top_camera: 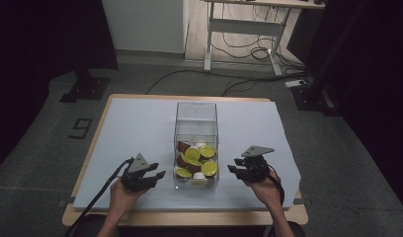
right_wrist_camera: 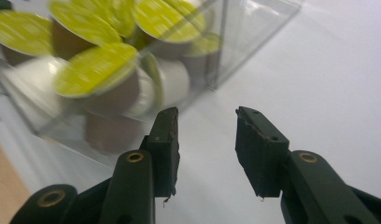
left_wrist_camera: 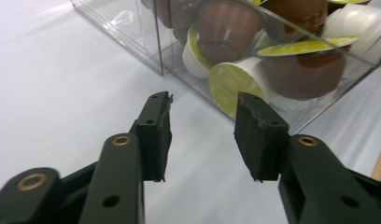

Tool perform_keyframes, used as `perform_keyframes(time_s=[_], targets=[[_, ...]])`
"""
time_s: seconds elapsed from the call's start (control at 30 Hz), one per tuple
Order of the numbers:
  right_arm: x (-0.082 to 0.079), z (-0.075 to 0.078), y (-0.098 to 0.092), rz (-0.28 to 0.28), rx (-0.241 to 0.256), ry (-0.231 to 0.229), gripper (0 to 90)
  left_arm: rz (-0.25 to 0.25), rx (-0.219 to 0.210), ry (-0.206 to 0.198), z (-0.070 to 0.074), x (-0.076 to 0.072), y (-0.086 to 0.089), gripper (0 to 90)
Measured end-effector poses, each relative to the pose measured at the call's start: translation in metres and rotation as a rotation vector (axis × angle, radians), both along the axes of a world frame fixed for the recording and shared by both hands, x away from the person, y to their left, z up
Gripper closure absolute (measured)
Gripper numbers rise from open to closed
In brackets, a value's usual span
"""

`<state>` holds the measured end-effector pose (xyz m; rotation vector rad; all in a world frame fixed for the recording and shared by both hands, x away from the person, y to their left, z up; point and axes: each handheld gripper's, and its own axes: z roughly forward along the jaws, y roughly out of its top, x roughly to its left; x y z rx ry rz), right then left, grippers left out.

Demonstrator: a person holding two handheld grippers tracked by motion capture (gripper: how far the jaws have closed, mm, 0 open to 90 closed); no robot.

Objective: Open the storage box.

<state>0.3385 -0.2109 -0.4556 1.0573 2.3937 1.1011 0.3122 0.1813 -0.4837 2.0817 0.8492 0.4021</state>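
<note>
A clear plastic box stands upright in the middle of the table, its lower part filled with several brown and white coffee capsules with lime-green lids. My left gripper rests just left of the box, open and empty. In the left gripper view its jaws point at the box's corner and the capsules behind the wall. My right gripper sits just right of the box, open, nothing between its jaws. The right gripper view has its jaws beside the box wall and capsules.
A light blue-white mat covers the wooden table, with bare mat on both sides of the box. Beyond the table lie floor cables, a desk frame and dark stand bases.
</note>
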Motion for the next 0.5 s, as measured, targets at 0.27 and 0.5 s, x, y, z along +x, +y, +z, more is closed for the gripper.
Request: perform_keyframes(time_s=[0.27,0.5], targets=[[0.001,-0.007,-0.007,-0.016,-0.01,0.017,48.4,0.03,0.0,0.024,-0.005,0.005,0.006,43.8],[0.0,-0.017,-0.018,-0.033,-0.019,0.038,31.5,0.048,0.017,0.078,-0.013,0.011,0.01,23.7]])
